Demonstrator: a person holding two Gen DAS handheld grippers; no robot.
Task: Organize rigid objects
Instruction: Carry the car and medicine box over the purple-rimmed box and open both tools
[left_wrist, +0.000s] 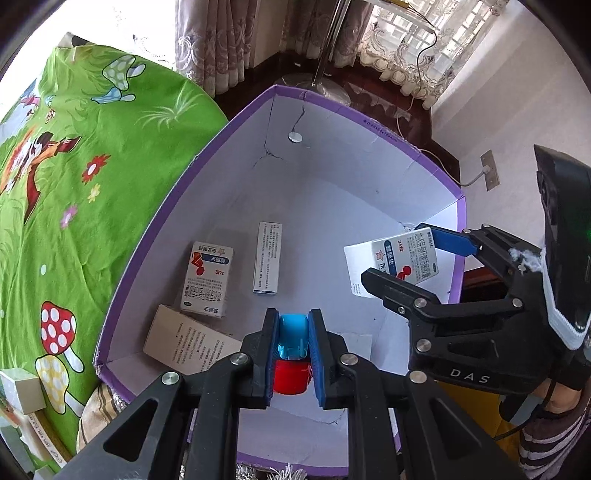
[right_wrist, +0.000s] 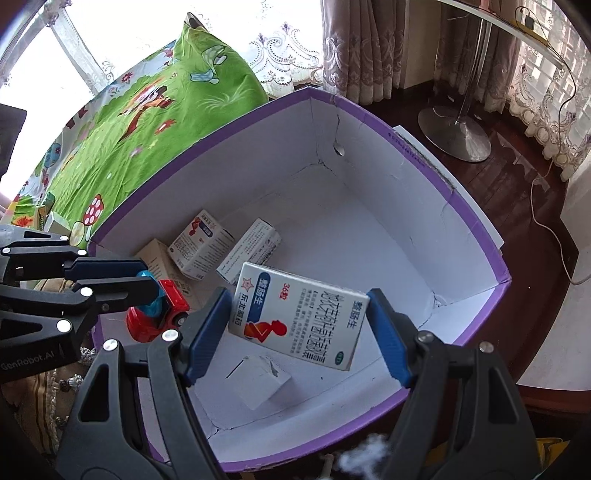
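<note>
Left gripper (left_wrist: 292, 354) pinches red-and-blue toy car (left_wrist: 291, 350), right gripper (right_wrist: 299, 332) clamps white medicine box (right_wrist: 299, 314), both over purple-rimmed box (right_wrist: 476, 229).

Glossy plastic toy car (left_wrist: 291, 354) — matt cardboard bin (left_wrist: 369, 122), printed-cloth bedspread (left_wrist: 92, 184).

The storage box (right_wrist: 484, 254) has a purple rim and outer wall and a plain white inside, and beside it the bedsheet (left_wrist: 74, 206) is bright green, printed with red white-spotted mushrooms, small flowers and cartoon figures. The toy car (left_wrist: 291, 354) is red with a light blue top, and the medicine box (right_wrist: 299, 317) is white with a blue label band, a red star and a red-orange figure. Both the left tool (left_wrist: 291, 354) and the right tool (right_wrist: 299, 325) are black with blue pads (right_wrist: 207, 332).
</note>
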